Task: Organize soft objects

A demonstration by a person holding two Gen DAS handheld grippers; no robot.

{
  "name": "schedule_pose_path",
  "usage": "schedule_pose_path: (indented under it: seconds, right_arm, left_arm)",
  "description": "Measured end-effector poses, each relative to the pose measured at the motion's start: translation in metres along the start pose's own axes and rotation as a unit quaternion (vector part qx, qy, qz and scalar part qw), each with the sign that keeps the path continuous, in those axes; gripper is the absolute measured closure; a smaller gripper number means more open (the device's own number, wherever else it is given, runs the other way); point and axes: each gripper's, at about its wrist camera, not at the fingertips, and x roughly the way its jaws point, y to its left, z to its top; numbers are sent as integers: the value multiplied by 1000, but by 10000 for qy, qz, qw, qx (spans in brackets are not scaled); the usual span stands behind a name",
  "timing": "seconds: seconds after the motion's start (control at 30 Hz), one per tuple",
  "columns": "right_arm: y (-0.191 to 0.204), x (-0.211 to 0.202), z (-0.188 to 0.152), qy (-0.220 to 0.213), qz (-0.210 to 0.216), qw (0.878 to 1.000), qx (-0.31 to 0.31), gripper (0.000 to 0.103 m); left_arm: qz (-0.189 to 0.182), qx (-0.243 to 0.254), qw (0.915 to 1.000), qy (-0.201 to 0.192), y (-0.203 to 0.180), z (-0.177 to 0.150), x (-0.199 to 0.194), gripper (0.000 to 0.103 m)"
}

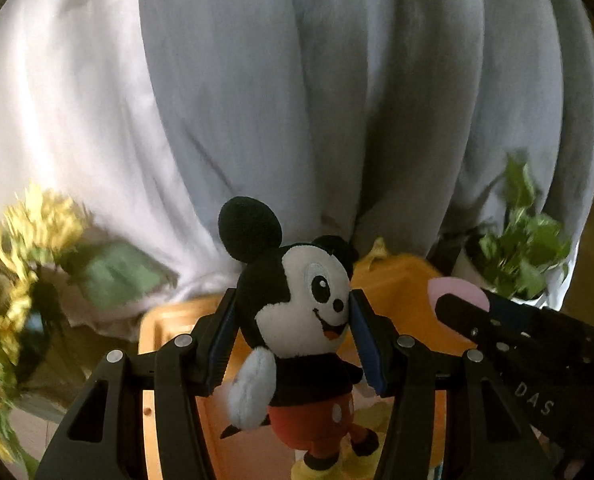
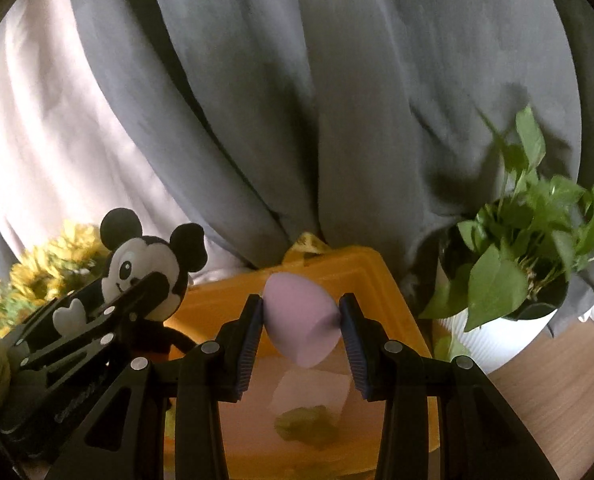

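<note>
My left gripper (image 1: pixel 291 340) is shut on the head of a Mickey Mouse plush (image 1: pixel 297 312), which hangs above the orange bin (image 1: pixel 401 280). My right gripper (image 2: pixel 301 324) is shut on a pink egg-shaped sponge (image 2: pixel 301 320) and holds it over the same orange bin (image 2: pixel 369 280). In the right wrist view the plush (image 2: pixel 145 264) and the left gripper show at the left. In the left wrist view the sponge (image 1: pixel 457 292) and the right gripper show at the right. A small green soft item (image 2: pixel 305 426) lies on the bin's floor.
Grey curtains (image 2: pixel 297 100) hang close behind the bin. A potted green plant in a white pot (image 2: pixel 525 264) stands to the right on a wooden surface (image 2: pixel 557 380). Yellow sunflowers (image 1: pixel 21 248) stand at the left.
</note>
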Motion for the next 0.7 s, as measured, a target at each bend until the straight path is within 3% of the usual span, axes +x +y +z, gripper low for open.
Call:
schedule_pose_path:
  seconds: [0.3,0.5,0.63,0.7]
  right_arm:
    - [-7,31,-15,424,-93,9991,4,62]
    - [-8,39,-19,588,-77,9982,5,62]
    - [-9,39,-18,620,-91,9980,11,62]
    - [-9,39,-18,665,-68,9978,22,60]
  left_arm:
    - [-232,-260,9960,819,5,-24,37,49]
    - [-223,-230,9929,1150,1,-24,39,48]
    - [-73,-227,9928,1170,0,-25,32,32]
    - [58,-192,9936,1116,2,-25,26,32]
